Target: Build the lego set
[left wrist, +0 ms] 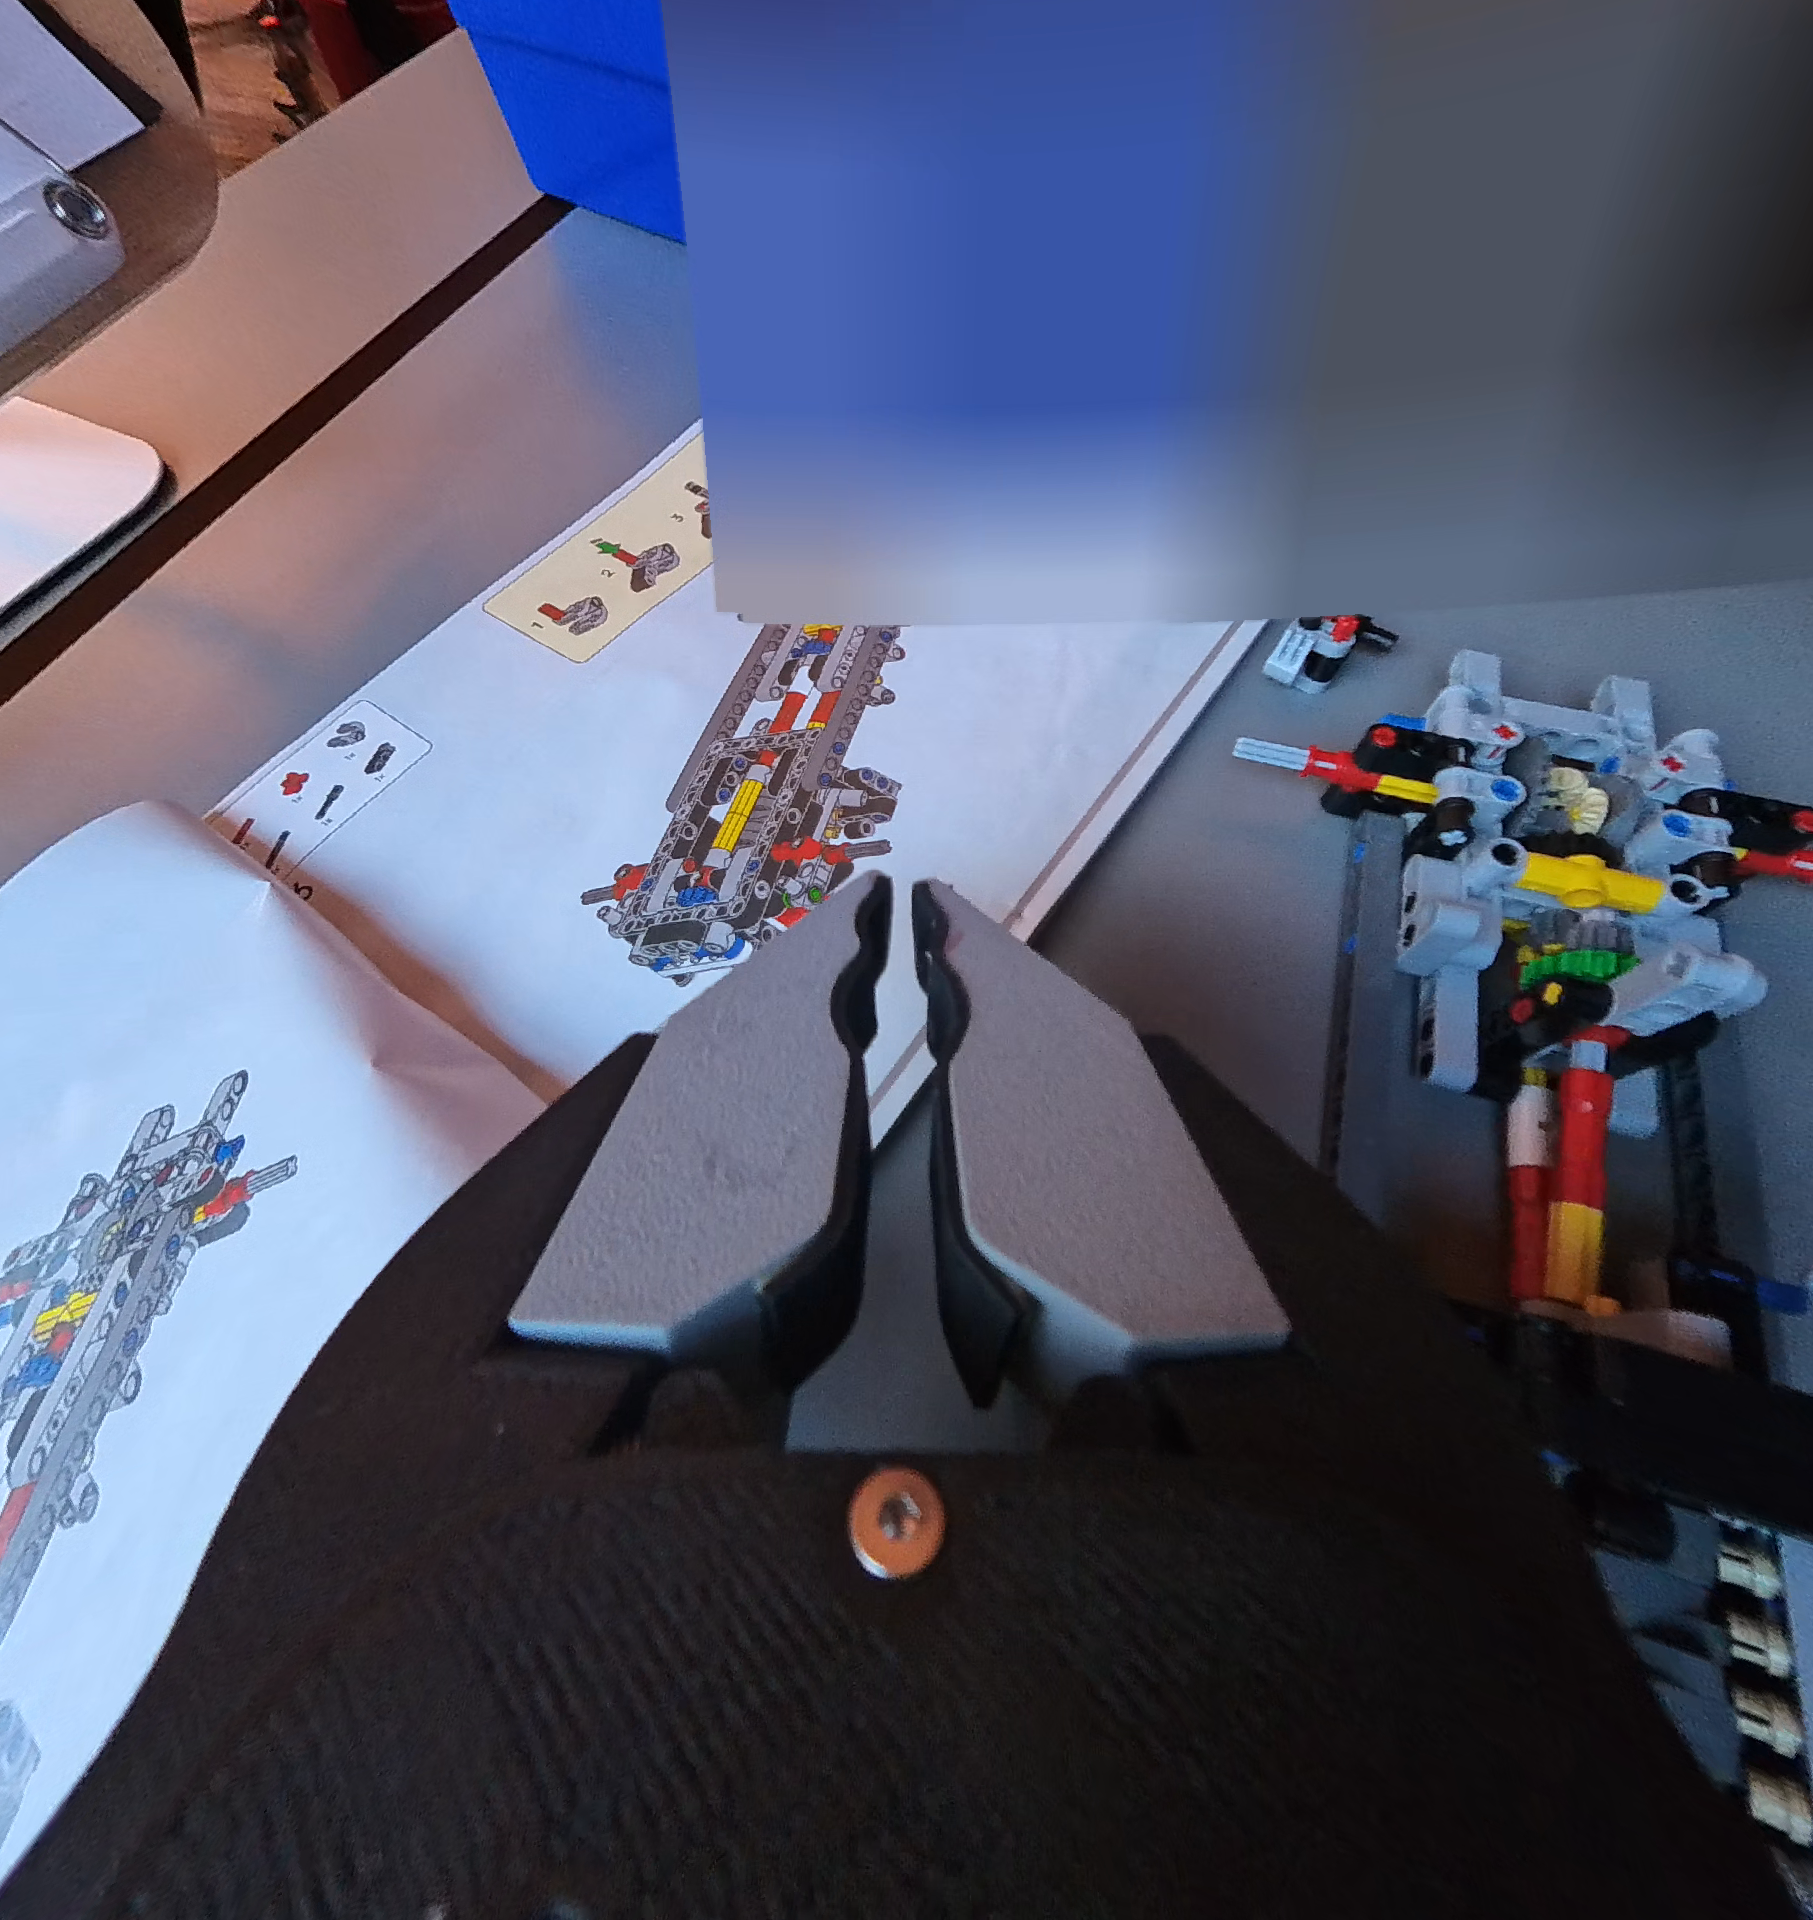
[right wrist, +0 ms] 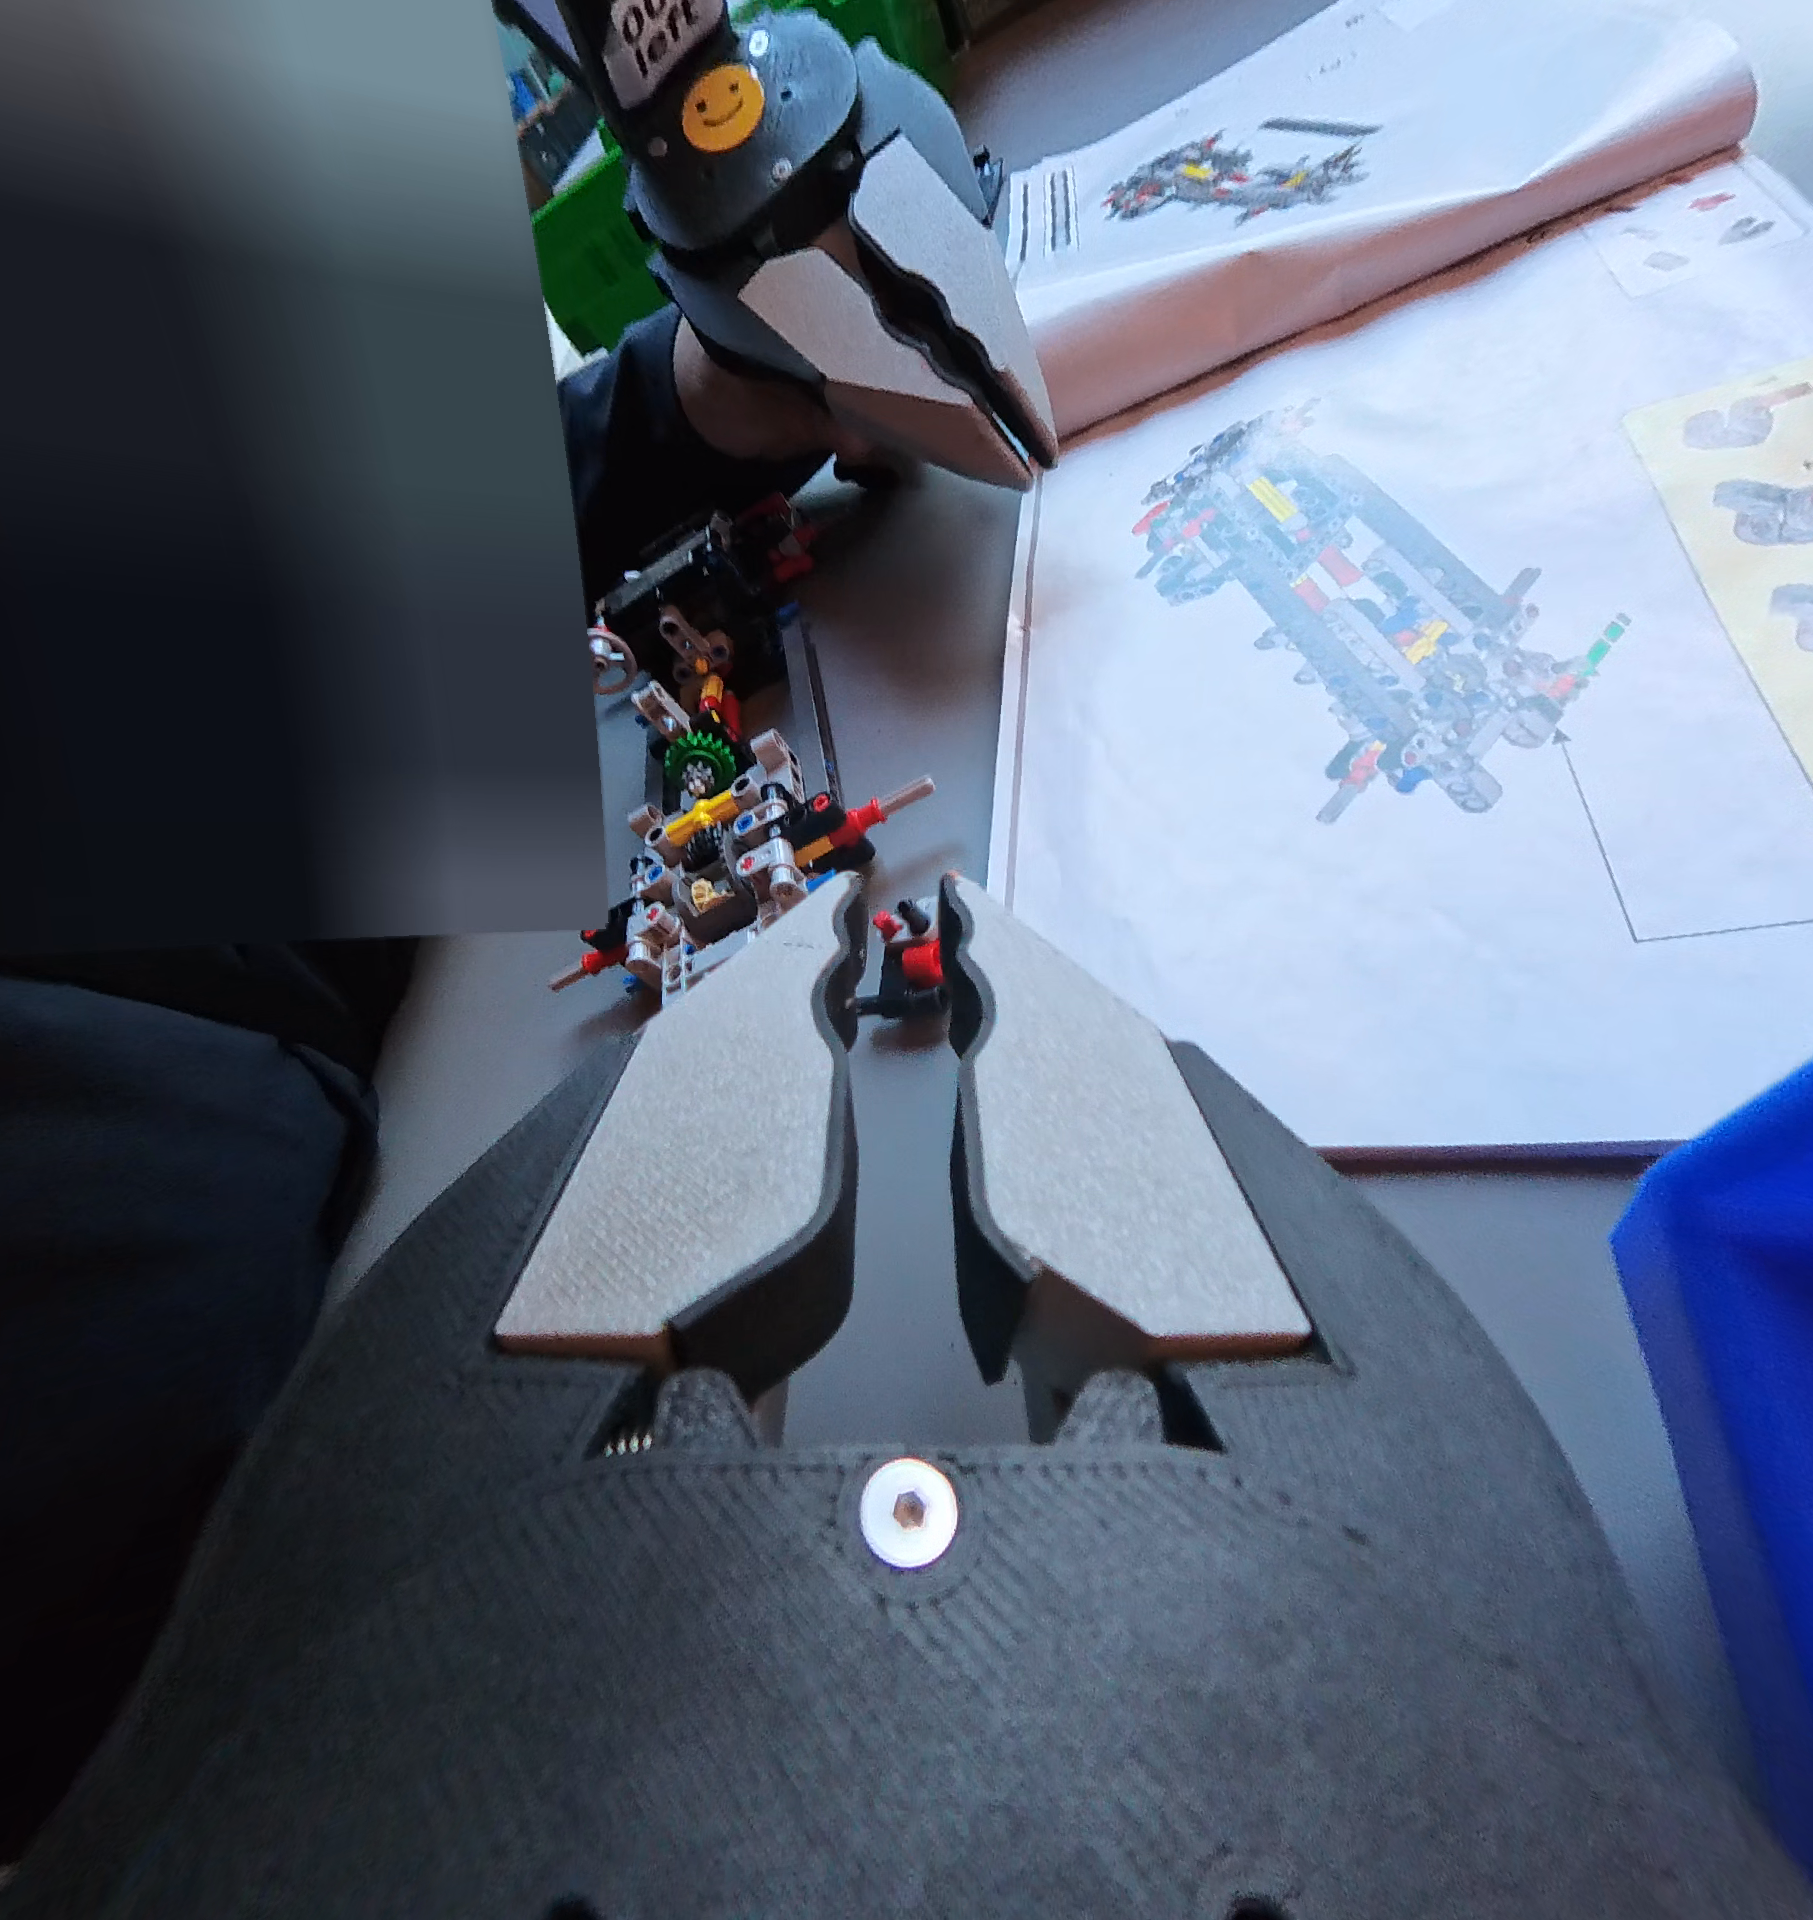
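Brick-built chassis (left wrist: 1567,883), grey with yellow, red, black and a green gear, lies on the grey table (left wrist: 1193,1039) to the right of my left gripper (left wrist: 902,899) and just beyond the left finger of my right gripper (right wrist: 900,899). My left fingers (left wrist: 777,1039) stand almost together, only a thin slit showing between the wavy black pads, with nothing between them; they hang over the right-hand edge of the open instruction booklet (left wrist: 528,831), their tips close to the printed drawing of a long frame. From my right wrist view that left gripper (right wrist: 1027,447) shows farther off, its jaws closed to a line, tips pointing down at the booklet's near corner beside the table. My right fingers (right wrist: 1068,1091) stand a narrow way apart, and a small black and red piece (right wrist: 907,971) sits in the gap near the tips. It touches or nearly touches the right pad, but I cannot tell whether both pads press on it (the left pad seems to leave a sliver of space). In the left wrist view what appears to be the same piece (left wrist: 1323,644), with a pale grey part on it, lies on the table just beyond the chassis. The booklet (right wrist: 1401,727) spreads wide to the right of my right gripper, a curled page rising at its far side. A blue box (right wrist: 1764,1403) stands at the near right, and green bins (right wrist: 590,239) show at the far side behind the left gripper.
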The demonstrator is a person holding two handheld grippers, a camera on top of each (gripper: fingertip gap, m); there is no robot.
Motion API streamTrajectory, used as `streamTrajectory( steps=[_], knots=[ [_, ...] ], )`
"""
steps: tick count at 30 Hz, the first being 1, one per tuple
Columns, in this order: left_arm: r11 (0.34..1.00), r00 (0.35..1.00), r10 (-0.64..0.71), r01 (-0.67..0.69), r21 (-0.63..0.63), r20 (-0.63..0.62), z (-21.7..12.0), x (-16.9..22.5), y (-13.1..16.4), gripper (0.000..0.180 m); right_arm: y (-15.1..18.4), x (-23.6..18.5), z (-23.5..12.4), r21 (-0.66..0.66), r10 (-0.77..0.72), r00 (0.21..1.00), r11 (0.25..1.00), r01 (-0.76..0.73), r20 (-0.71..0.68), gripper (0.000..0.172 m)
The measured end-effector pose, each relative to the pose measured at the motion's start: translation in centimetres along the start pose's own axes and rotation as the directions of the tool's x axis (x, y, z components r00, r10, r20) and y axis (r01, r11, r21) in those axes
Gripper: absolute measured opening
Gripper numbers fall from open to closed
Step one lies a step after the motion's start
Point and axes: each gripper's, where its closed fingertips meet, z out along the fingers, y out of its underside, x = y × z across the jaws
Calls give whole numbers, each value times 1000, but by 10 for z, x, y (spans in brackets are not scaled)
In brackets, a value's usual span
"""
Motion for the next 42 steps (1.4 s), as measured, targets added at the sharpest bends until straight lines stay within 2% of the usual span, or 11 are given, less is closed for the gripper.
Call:
streamTrajectory(
  steps=[6, 17, 22, 25, 26, 28, 31, 33, 35, 39, 42],
  knots=[
    [1000, 1000, 21, -21, -21, 4, 2, 1, 3, 1, 15, -5, 7, -104, -48, 999, 993, 49, 13, 14],
    [999, 999, 34, -34, -36, -2, 4, 3, 4, 0, 40, -1, 23, -286, -139, 988, 951, 116, -61, 23],
    [999, 999, 30, -30, -22, -31, 6, 11, -1, 0, 42, 0, 26, -313, -221, 969, 933, 178, -107, 14],
    [999, 998, 53, -53, -3, -46, 4, 20, -11, 0, 37, -4, 27, -314, -356, 923, 902, 298, -147, 14],
    [999, 996, 53, -53, 10, -69, 3, 27, -16, 1, 32, -3, 26, -320, -428, 884, 878, 356, -189, 14],
    [999, 984, 21, -15, 38, -174, 4, 48, -27, 5, 16, -2, 22, -343, -588, 748, 802, 489, -308, 13],
    [997, 963, 22, -1, 79, -270, 3, 74, -46, 8, -7, -9, 16, -426, -775, 453, 624, 655, -440, 13],
    [996, 965, 51, -30, 85, -258, 2, 80, -55, 11, -16, -20, 17, -489, -847, 257, 488, 723, -465, 14],
    [993, 970, 92, -72, 93, -226, -2, 82, -64, 11, -22, -31, 20, -529, -877, 118, 383, 758, -466, 14],
    [986, 967, 137, -113, 120, -216, -10, 91, -77, 17, -32, -42, 21, -564, -869, -29, 295, 771, -494, 13],
    [988, 963, 130, -104, 116, -237, -8, 99, -79, 19, -34, -43, 19, -575, -863, -61, 280, 768, -502, 14]
  ],
)
